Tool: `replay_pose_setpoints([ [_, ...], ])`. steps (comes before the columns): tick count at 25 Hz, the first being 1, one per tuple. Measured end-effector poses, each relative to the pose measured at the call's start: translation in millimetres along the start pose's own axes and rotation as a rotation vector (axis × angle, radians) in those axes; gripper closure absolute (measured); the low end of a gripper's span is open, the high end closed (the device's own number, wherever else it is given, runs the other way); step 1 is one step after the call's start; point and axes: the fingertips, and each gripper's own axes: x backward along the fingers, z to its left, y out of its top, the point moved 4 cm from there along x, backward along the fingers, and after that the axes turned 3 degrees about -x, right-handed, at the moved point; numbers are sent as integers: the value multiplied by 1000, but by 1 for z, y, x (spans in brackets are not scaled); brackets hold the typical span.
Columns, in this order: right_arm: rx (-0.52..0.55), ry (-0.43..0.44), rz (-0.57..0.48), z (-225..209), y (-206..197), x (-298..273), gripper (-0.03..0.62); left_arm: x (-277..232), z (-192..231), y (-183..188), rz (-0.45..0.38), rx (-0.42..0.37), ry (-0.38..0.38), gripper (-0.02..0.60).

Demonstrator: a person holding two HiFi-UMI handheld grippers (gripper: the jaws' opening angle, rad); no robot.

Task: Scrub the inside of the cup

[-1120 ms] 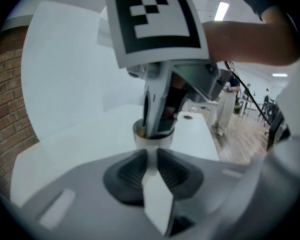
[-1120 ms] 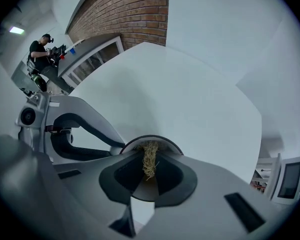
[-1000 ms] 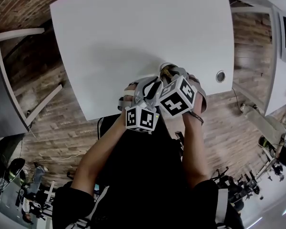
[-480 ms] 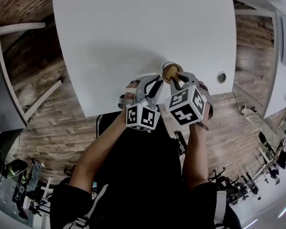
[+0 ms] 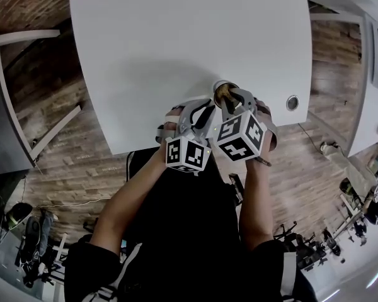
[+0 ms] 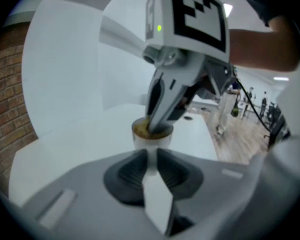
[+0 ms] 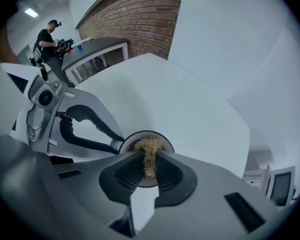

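left gripper (image 6: pixel 151 153): clamped on the cup's white side wall from my side; jaws have just closed a touch further, with the cup between them.
cup (image 6: pixel 151 140): upright, mouth up, brownish inside. It's at the near edge of the table (image 5: pixel 176 43); base hidden behind my left jaws.
right gripper (image 7: pixel 149 155): pointing steeply down over the cup mouth, jaws pinched on the scrubber.
scrubber (image 7: pixel 148 145): straw-coloured fibre wad. Upper part is squeezed between my right pads, lower part sits inside the cup rim.
spacing: the grippers are side by side and close together, left on the wall, right above the opening. Marker cubes nearly touch in the head view.
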Motion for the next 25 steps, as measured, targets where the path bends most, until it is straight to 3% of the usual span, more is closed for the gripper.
replay_pose_setpoints([
  [4, -90, -66, -36, -9, -3, 25, 553, 0, 0, -1, -2, 15, 3, 517],
  [9, -102, -113, -53, -13, 1, 46, 553, 0, 0, -1, -7, 15, 5, 517],
  [19, -64, -26, 45, -6, -4, -2, 553, 0, -1, 0, -8, 11, 8, 517],
  [25, -63, 67, 45, 3, 1, -8, 554, -1, 0, 1, -9, 17, 12, 517],
])
